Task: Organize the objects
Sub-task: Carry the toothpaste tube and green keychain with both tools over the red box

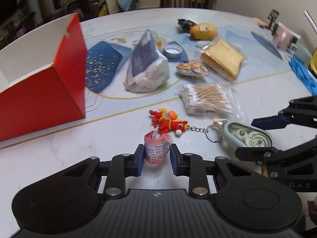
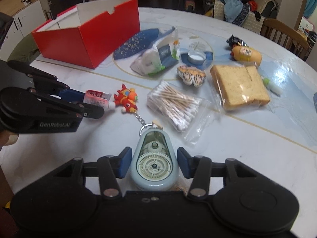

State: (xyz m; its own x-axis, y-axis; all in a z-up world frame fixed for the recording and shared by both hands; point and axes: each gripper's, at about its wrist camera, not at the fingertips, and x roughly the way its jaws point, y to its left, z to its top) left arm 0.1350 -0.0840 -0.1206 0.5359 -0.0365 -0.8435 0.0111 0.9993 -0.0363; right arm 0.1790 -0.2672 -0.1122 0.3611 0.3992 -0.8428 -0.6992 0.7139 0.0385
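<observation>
Both grippers are in the pick step, each on 1 item, with the red box (image 2: 87, 37) as the likely drop target, my guess from the task.

Left gripper (image 1: 156, 159): jaws clamped on the small red-and-white tube (image 1: 157, 148). In the left wrist view the tube stands between the 2 blue pads, both touching its sides. In the right wrist view it sticks out past the fingertips, cap end pointing at the red horse keychain (image 2: 126, 99). Can't tell if it's clear of the table (image 2: 247, 148) yet.

Right gripper (image 2: 154, 163): jaws straddle the pale blue correction tape dispenser (image 2: 153, 162), wide end toward the camera. Left pad looks touching or nearly so; I see a thin gap at the right pad. I'd call it not gripped yet, jaws part open around it.

Next move as I see it: carry the tube over to the box, which sits well off to the left gripper's left. Right side needs to finish closing before any lift.

Watch item: the keychain's ring (image 2: 145, 128) lies right at the dispenser's narrow end. Can't tell if they're linked; if so, the horse drags along.

Cotton swabs bag (image 2: 174, 107) lies just right of the dispenser, outside the jaws.
</observation>
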